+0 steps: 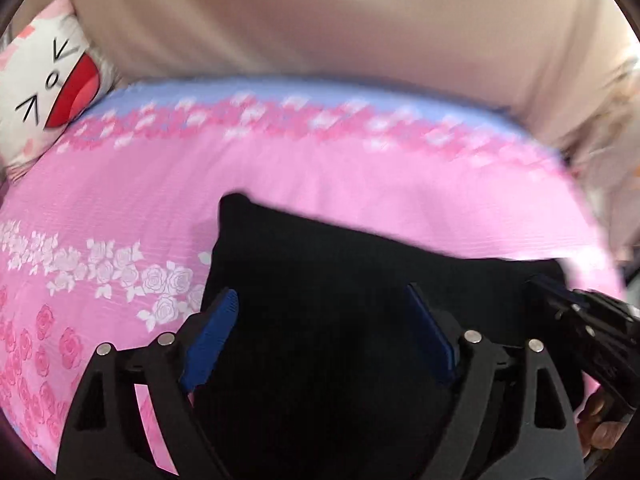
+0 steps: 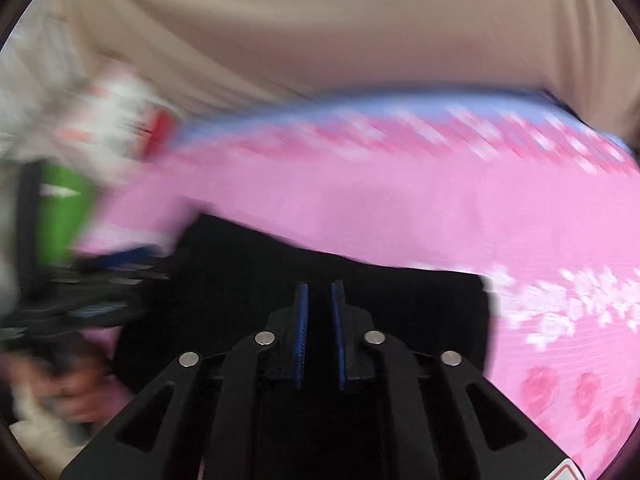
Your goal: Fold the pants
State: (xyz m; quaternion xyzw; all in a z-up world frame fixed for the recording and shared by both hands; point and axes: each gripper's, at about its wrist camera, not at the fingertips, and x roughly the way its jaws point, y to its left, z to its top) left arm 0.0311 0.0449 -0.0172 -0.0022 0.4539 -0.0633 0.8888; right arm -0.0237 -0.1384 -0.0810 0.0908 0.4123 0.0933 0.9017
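Black pants [image 1: 340,300], folded into a compact block, lie on a pink rose-print bedsheet [image 1: 120,220]. Left gripper [image 1: 324,320], jaws spread wide, hovers over the pants' near half. Right gripper [image 2: 320,308], blue pads [image 2: 302,312] nearly pressed together with a narrow gap, points at 12 o'clock over the pants; whether fabric is pinched cannot be told. A cartoon-face pillow [image 1: 48,80] sits at 10 o'clock before a beige curtain [image 1: 320,12].

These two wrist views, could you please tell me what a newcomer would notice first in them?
The black pants stand out first, a dark folded slab in the middle of the pink rose-print bedsheet. Next comes the cartoon-face pillow at the far left corner. The left claw gapes wide over the pants, while the right claw is nearly closed above them.
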